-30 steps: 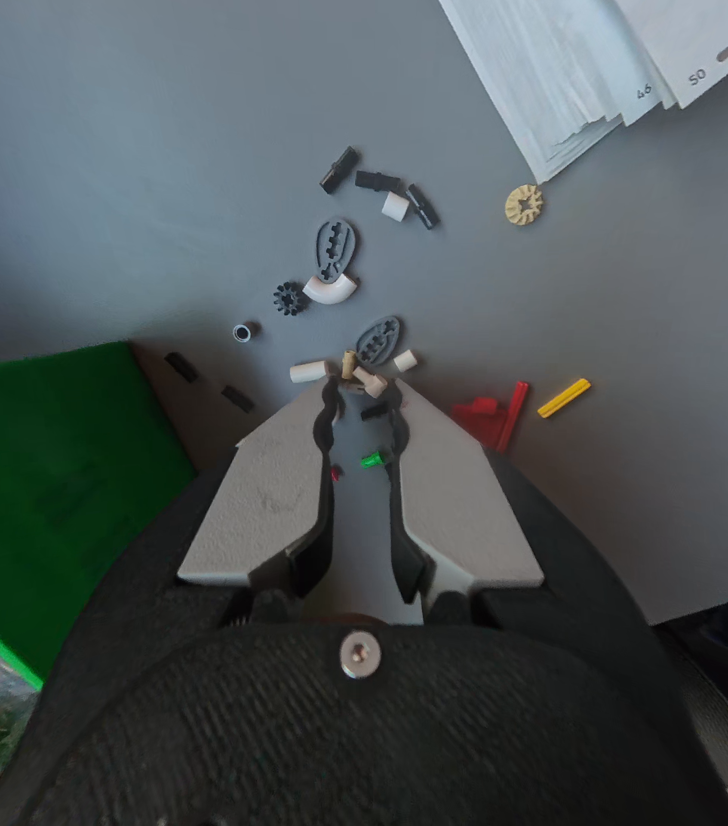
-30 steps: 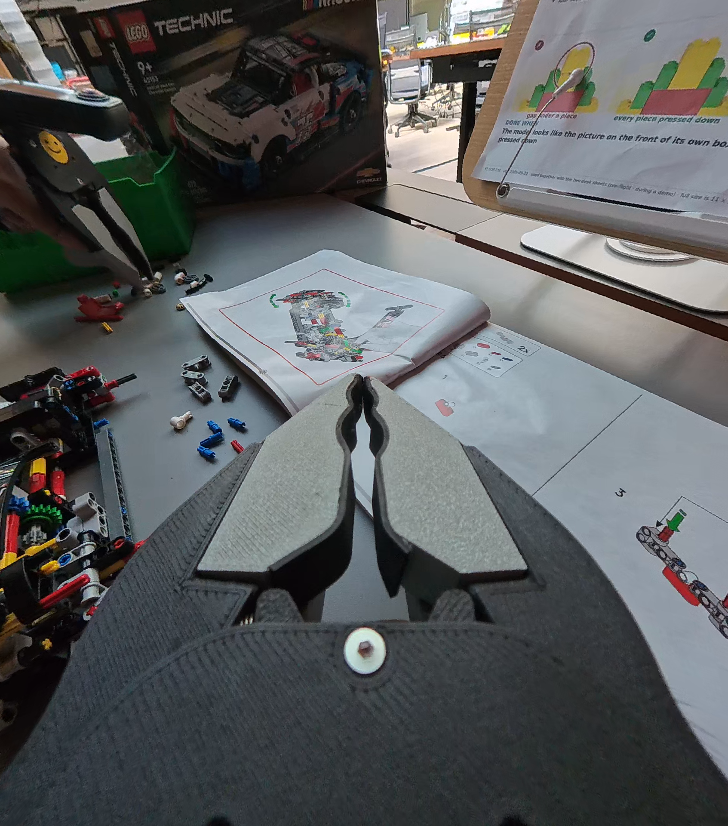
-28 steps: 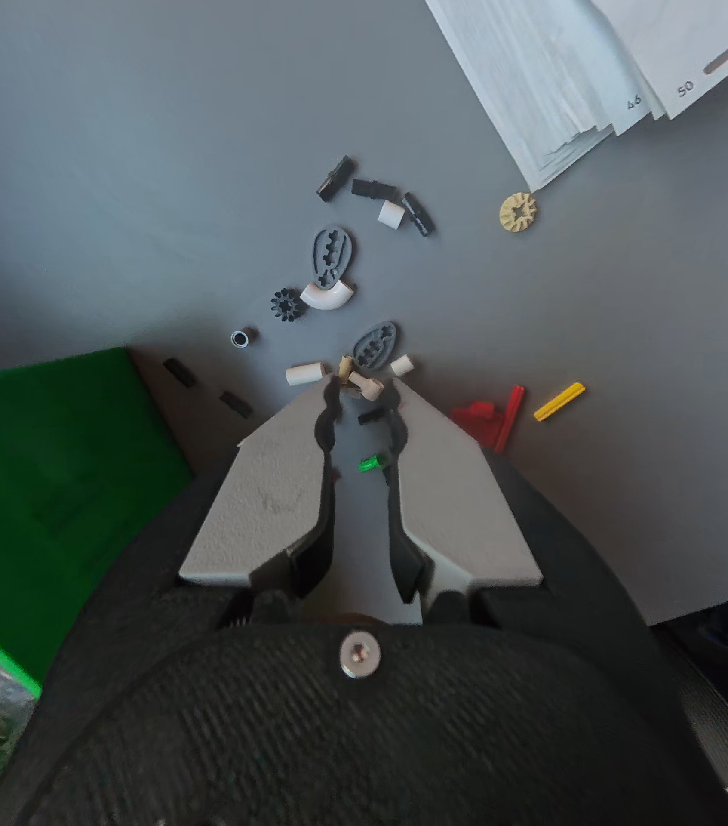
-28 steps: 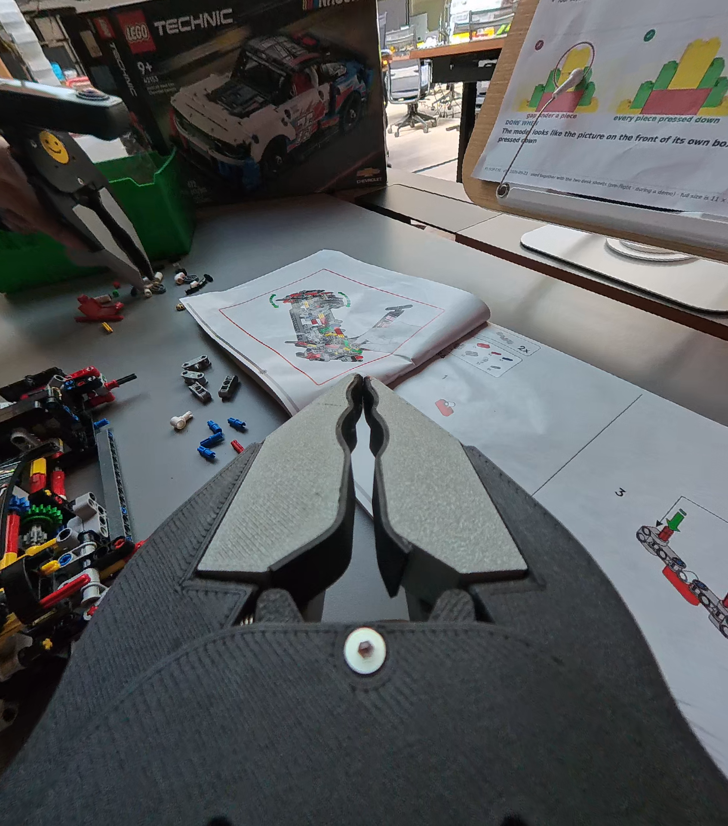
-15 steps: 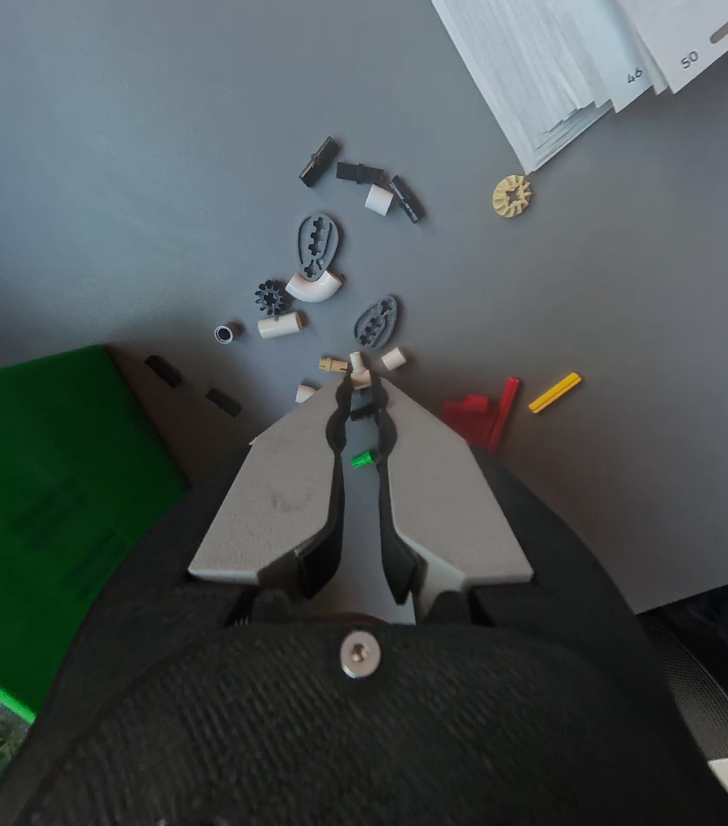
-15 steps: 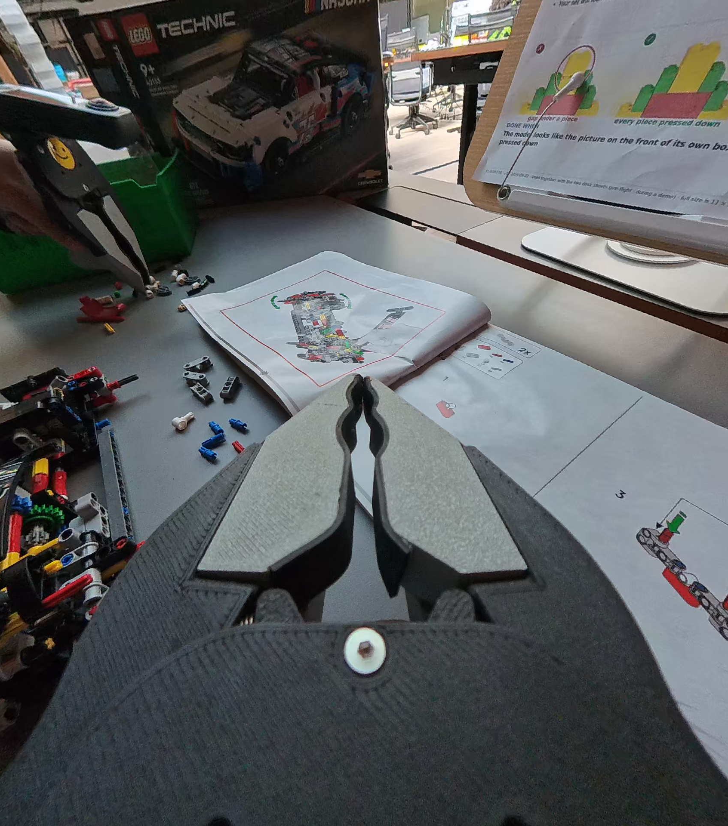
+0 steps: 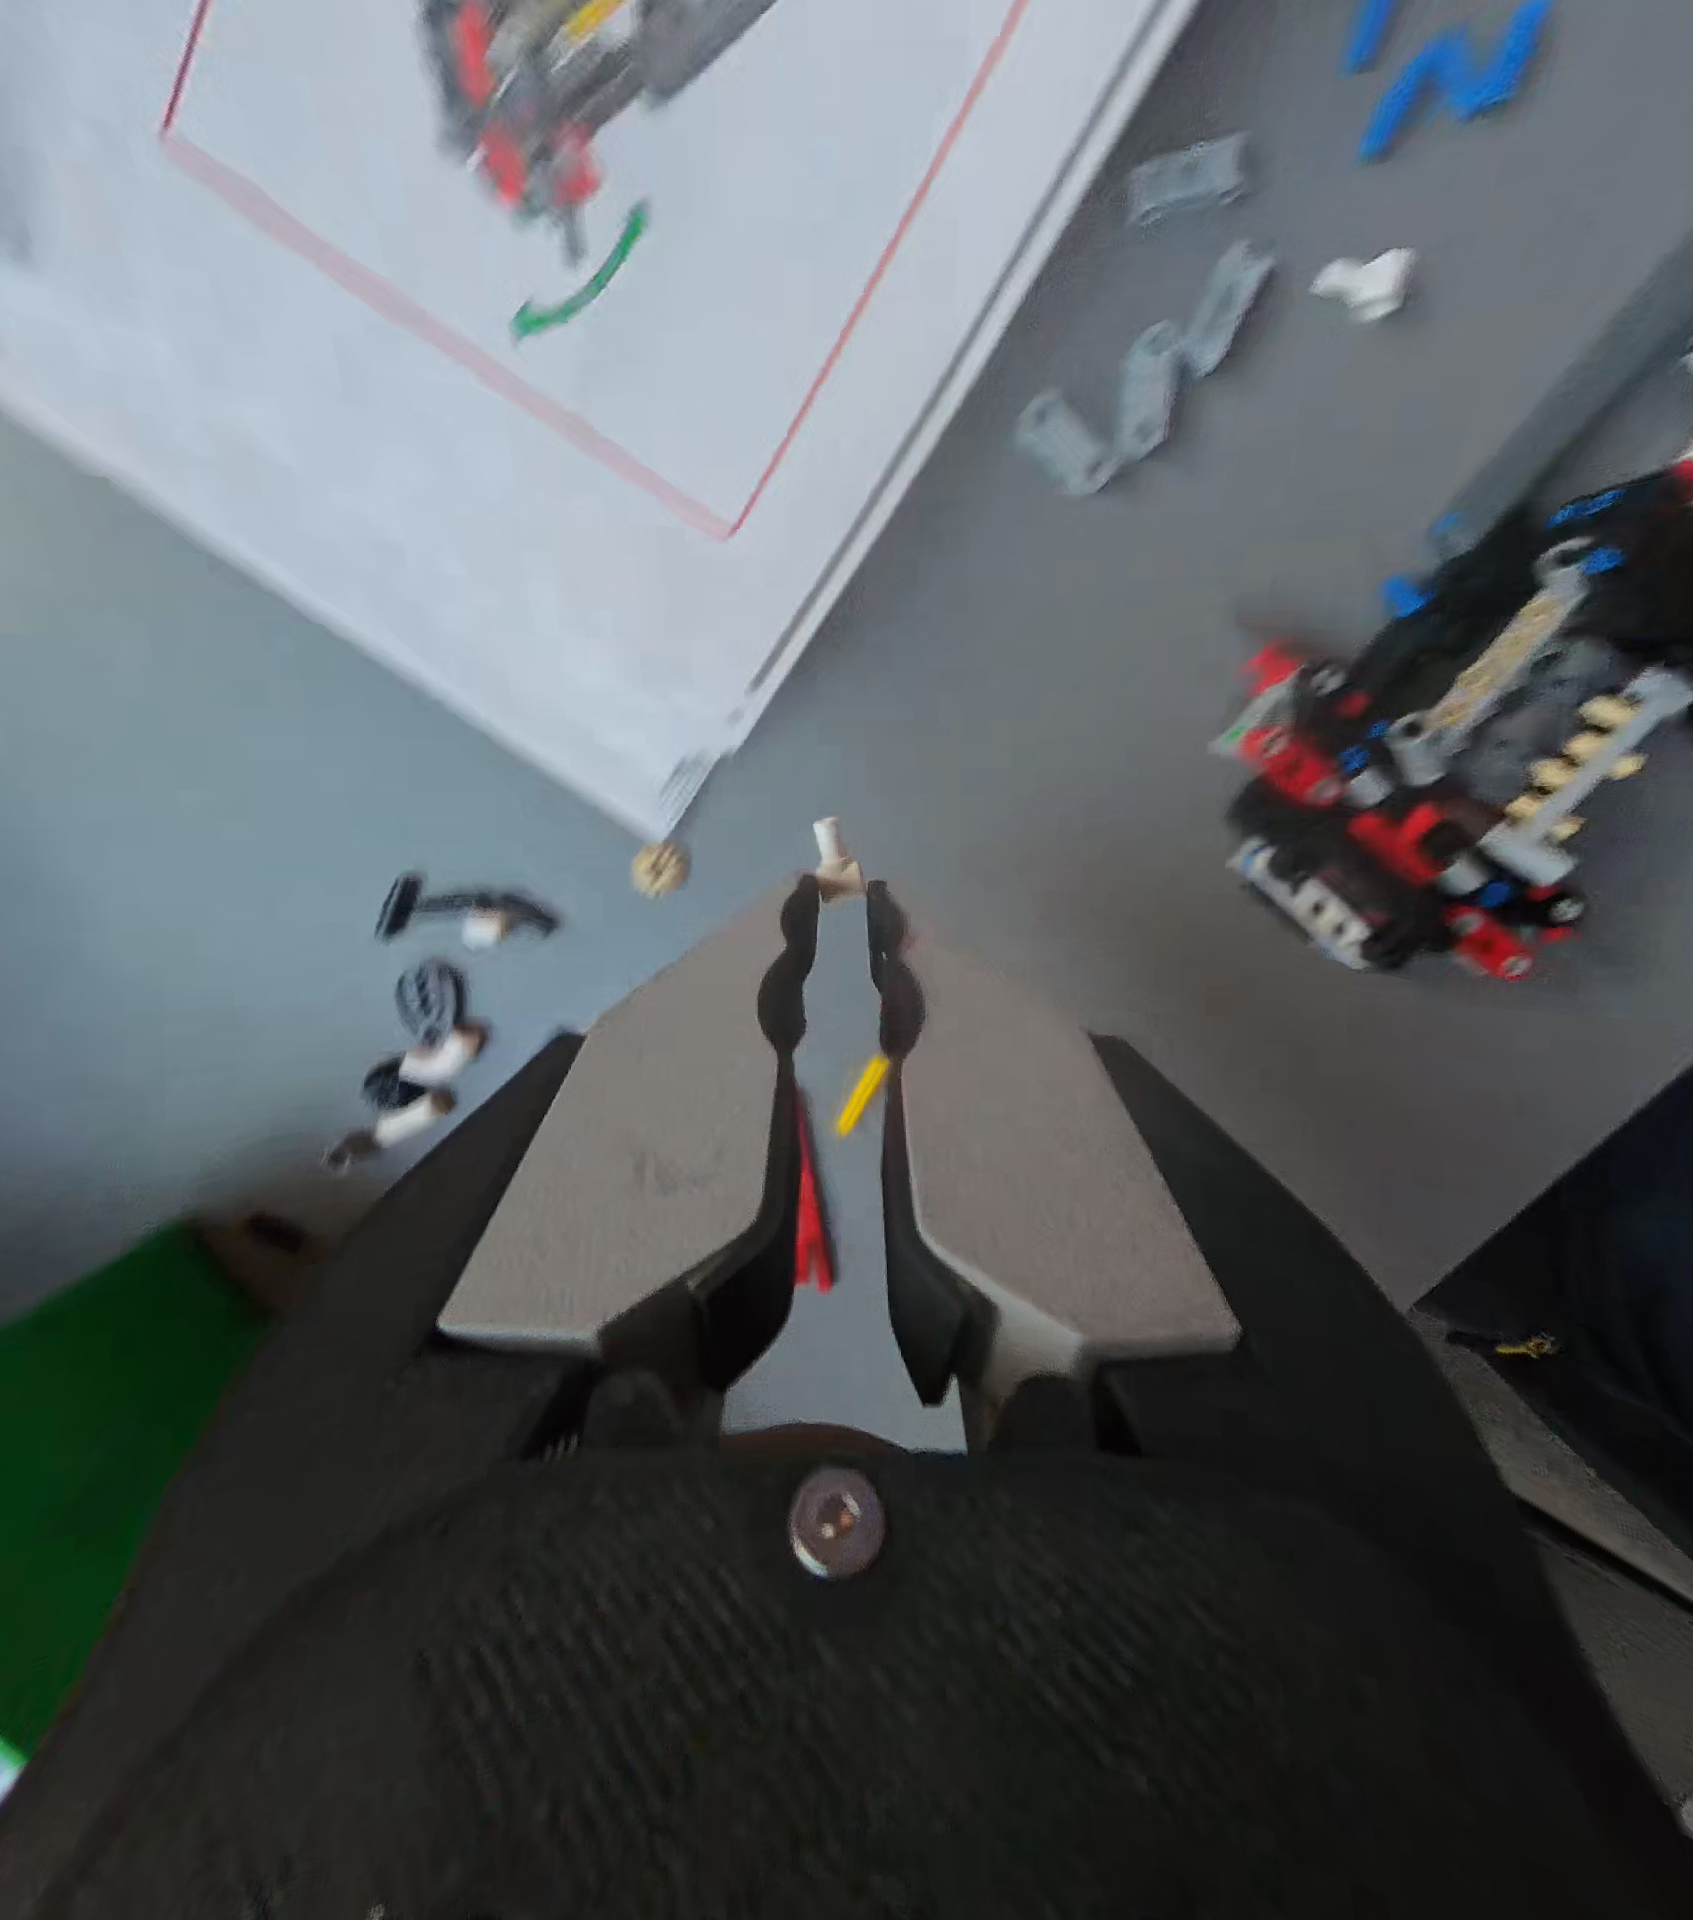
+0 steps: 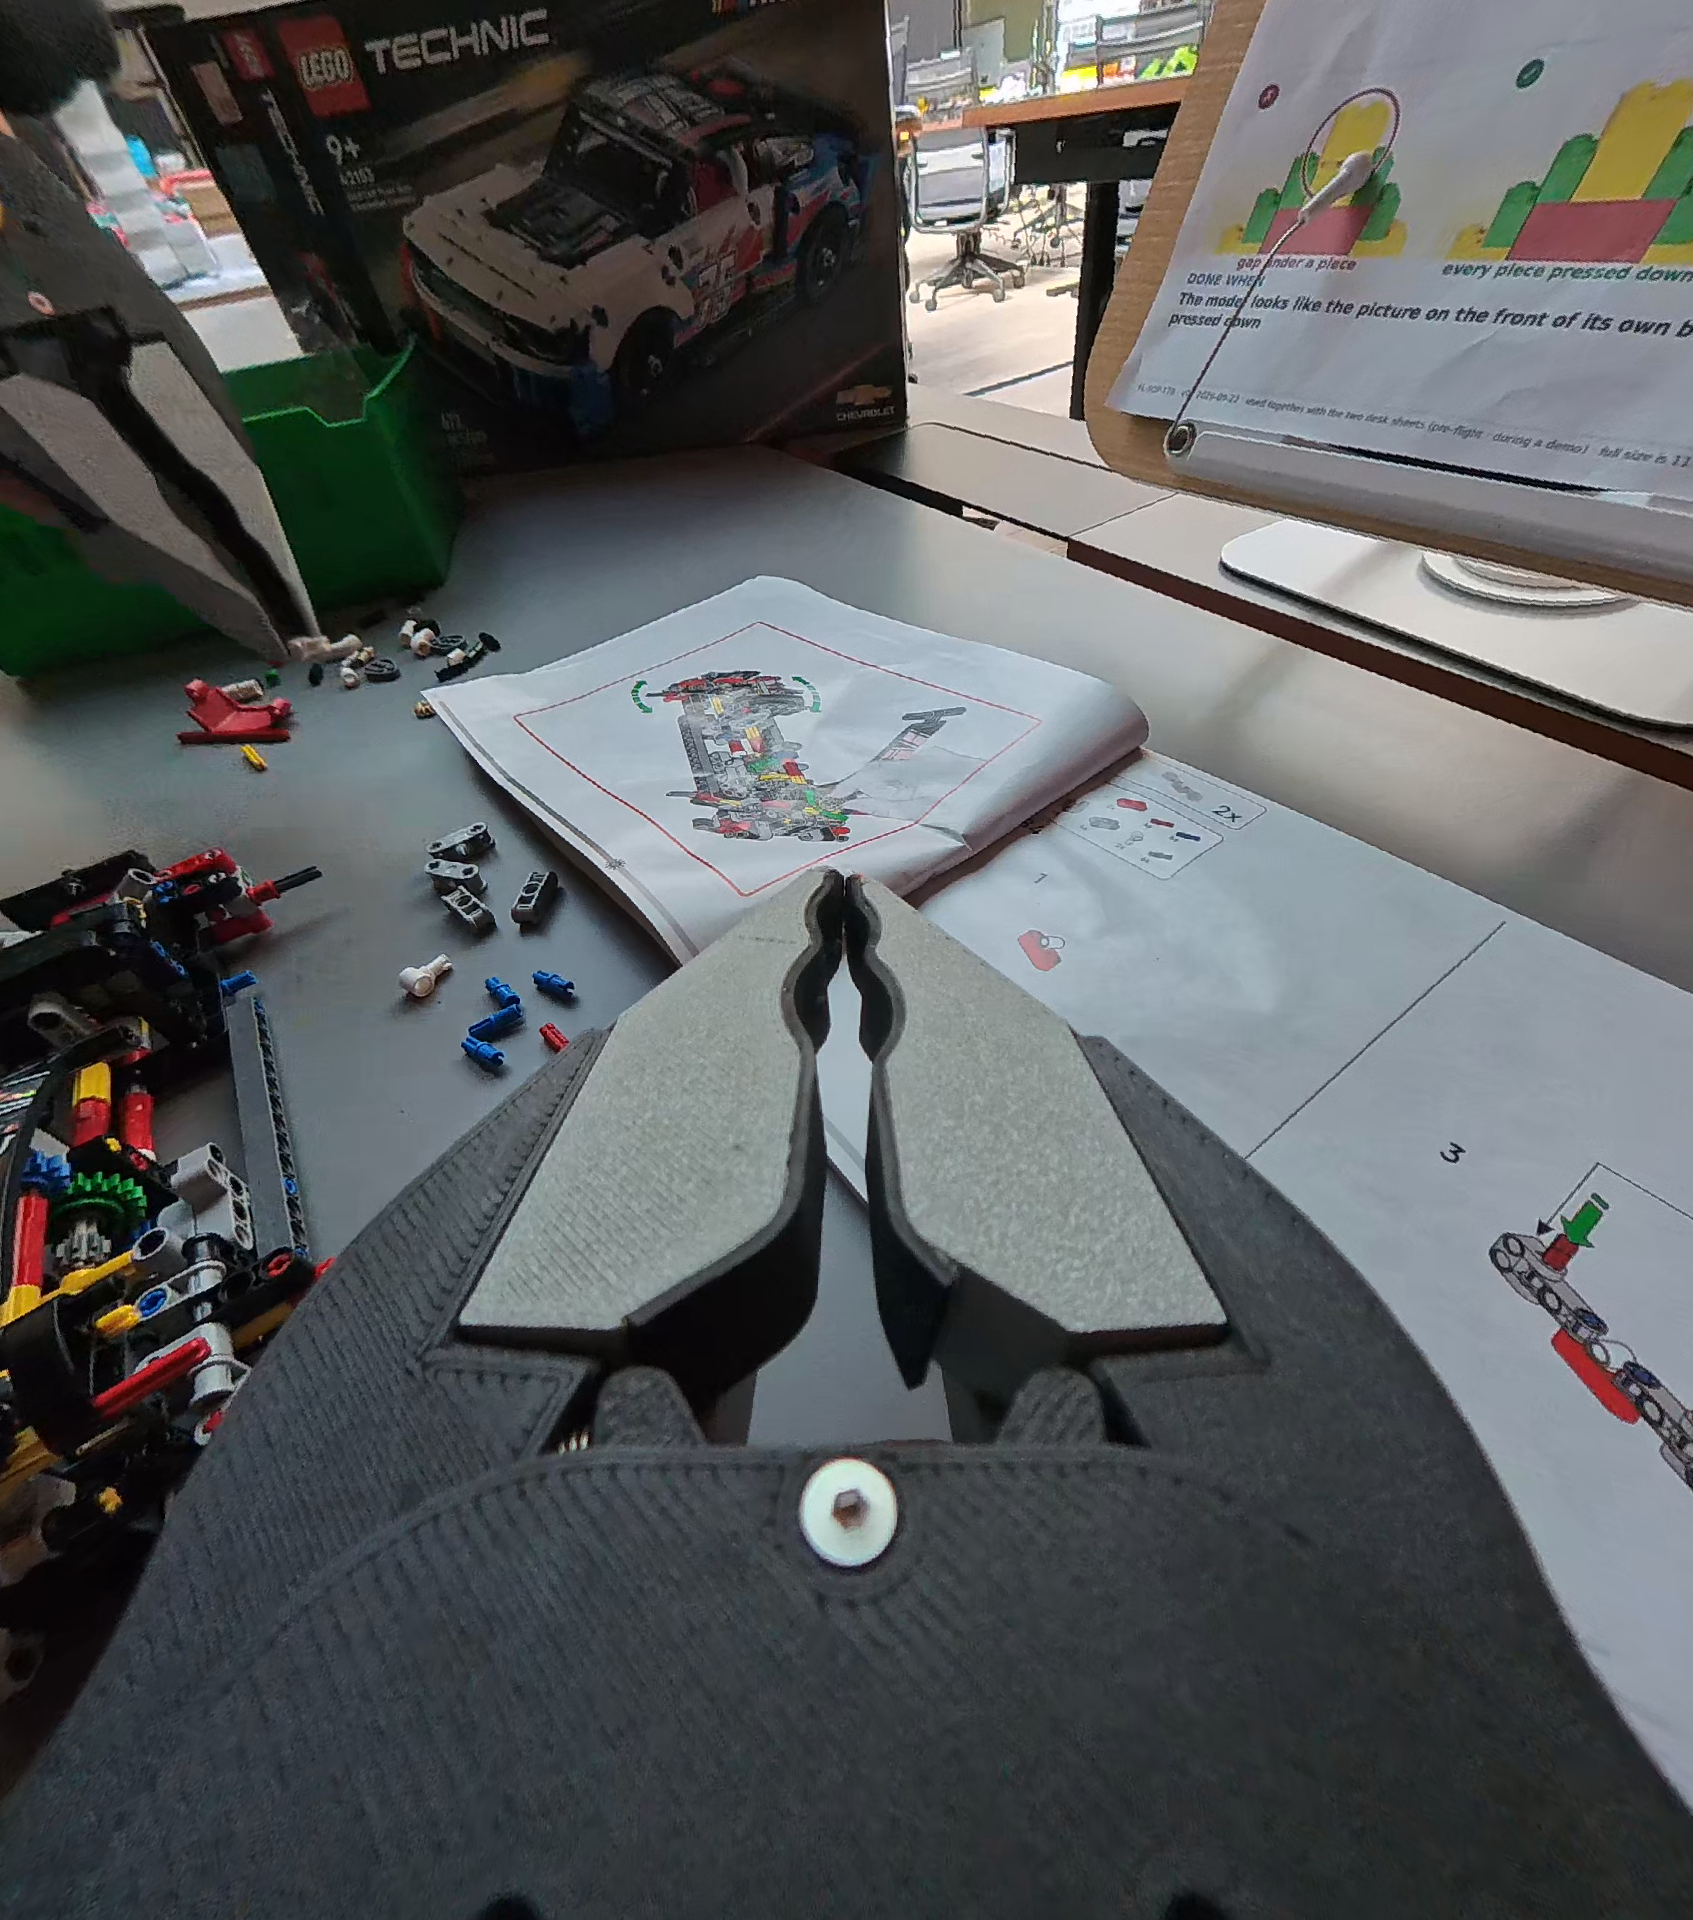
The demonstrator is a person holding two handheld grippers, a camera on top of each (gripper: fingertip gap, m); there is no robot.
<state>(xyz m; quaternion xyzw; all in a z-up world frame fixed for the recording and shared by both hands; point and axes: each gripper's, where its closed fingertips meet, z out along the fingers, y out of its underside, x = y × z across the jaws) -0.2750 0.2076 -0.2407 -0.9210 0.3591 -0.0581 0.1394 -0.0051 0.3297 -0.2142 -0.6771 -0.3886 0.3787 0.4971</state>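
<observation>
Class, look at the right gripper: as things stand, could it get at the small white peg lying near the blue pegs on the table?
Probably yes: the white peg lies in the open just left of the right gripper, nothing between them. Its jaws are shut and must open first.

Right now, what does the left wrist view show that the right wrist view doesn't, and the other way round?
Only the left wrist view shows, close up, the left gripper pinching a small tan connector piece at its fingertips, above the grey table.

Only the right wrist view shows the shut, empty right gripper, the boxed car set, the sheet on the stand and the blue pins.

Both show the open instruction booklet, the half-built model and the green bin.
</observation>
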